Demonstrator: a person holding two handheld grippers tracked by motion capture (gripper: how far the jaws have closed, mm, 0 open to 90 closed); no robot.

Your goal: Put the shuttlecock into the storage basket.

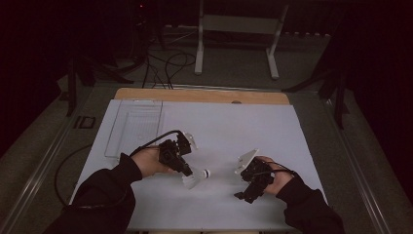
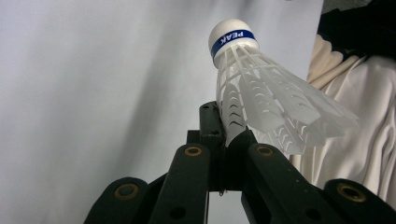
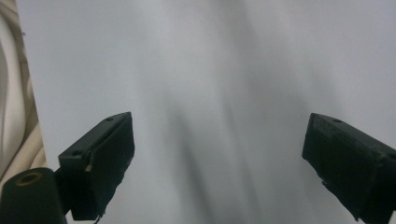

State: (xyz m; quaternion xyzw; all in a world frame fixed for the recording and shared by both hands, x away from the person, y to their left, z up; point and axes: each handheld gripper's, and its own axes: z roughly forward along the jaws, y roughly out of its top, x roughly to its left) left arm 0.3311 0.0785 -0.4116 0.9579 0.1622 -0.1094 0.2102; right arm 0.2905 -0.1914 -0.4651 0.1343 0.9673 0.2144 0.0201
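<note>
White sheeting covers the bench (image 1: 219,122), dim floor and stands beyond it. Nearest the person, the right hand-held gripper (image 1: 246,192) hovers with its jaws spread wide and nothing between them. The left hand-held gripper (image 1: 187,171) is clamped on the skirt edge of a white shuttlecock (image 2: 261,100), held just above the sheet near the middle. Its long axis runs from the pinched skirt to the cork, which points away from the jaws and toward the right hand. I judge a light, steady pinch best, since the thin skirt could crush or slip. Farther off, a clear tray (image 1: 134,126) lies at the left.
</note>
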